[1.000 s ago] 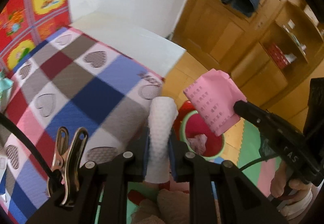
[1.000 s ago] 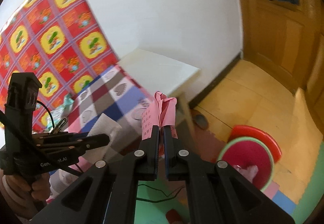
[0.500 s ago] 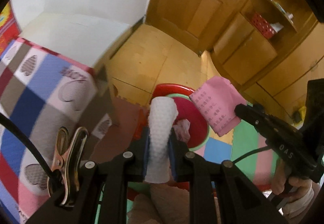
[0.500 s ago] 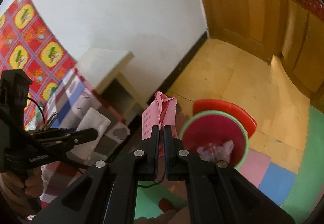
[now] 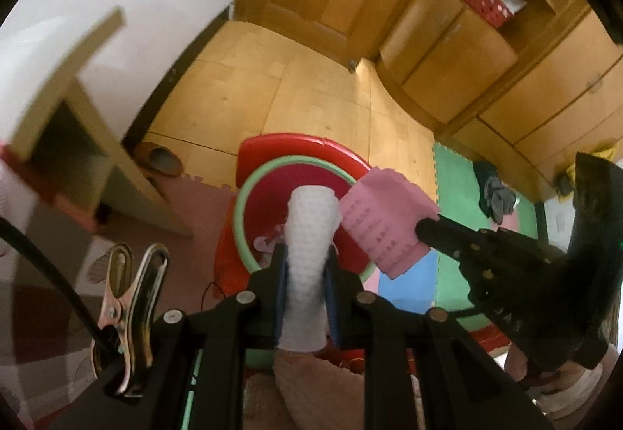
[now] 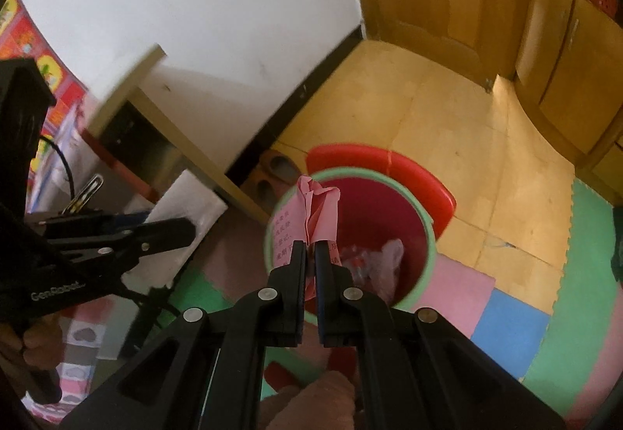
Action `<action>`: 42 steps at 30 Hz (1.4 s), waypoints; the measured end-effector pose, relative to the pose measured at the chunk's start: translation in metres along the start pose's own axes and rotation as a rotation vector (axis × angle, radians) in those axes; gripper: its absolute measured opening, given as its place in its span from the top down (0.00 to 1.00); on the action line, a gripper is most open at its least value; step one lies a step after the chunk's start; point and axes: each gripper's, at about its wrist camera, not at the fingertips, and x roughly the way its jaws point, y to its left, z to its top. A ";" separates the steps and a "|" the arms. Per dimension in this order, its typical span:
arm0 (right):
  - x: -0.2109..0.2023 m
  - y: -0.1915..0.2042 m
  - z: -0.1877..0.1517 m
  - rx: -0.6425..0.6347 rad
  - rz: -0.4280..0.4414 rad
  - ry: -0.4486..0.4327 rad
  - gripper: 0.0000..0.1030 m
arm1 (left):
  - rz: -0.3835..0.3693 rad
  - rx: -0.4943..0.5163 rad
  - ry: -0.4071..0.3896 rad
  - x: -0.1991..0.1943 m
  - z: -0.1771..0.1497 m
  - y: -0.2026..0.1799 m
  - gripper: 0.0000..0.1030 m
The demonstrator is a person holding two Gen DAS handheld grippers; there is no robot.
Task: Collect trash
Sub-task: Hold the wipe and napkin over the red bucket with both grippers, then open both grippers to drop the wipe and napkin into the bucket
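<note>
Two handheld grippers angle steeply down over a red bin (image 5: pixel 268 192) with a green rim that stands on the floor beside a red stool (image 6: pixel 393 165). The left gripper (image 5: pixel 305 266) is clamped on a white embossed paper towel (image 5: pixel 309 235), which stands upright between its jaws and sticks out past the fingertips, in line with the bin's mouth. Just to its right, the right gripper (image 6: pixel 310 247) pinches a crumpled pink printed paper (image 6: pixel 317 212), its jaws closed tight on the sheet, which fans out above the near left rim of the bin. A crumpled plastic bag (image 6: pixel 383 262) lies inside the bin. A hand (image 6: pixel 39 344) grasps the left tool's handle at the near left of the right wrist view. Coloured foam mats (image 6: pixel 514 317) cover the near floor, yellow tiles the far part.
</note>
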 end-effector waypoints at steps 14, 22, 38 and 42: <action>0.054 -0.037 -0.016 0.055 -0.035 0.092 0.95 | -0.021 0.012 0.088 0.106 -0.002 -0.012 0.83; 0.066 -0.044 -0.017 0.069 -0.037 0.121 0.95 | -0.007 0.004 0.130 0.133 0.000 -0.016 0.83; 0.067 -0.048 -0.014 0.095 -0.030 0.133 0.91 | 0.006 0.007 0.175 0.143 0.009 -0.021 0.71; 0.067 -0.050 -0.014 0.111 -0.039 0.131 0.77 | 0.017 0.007 0.177 0.142 0.011 -0.023 0.65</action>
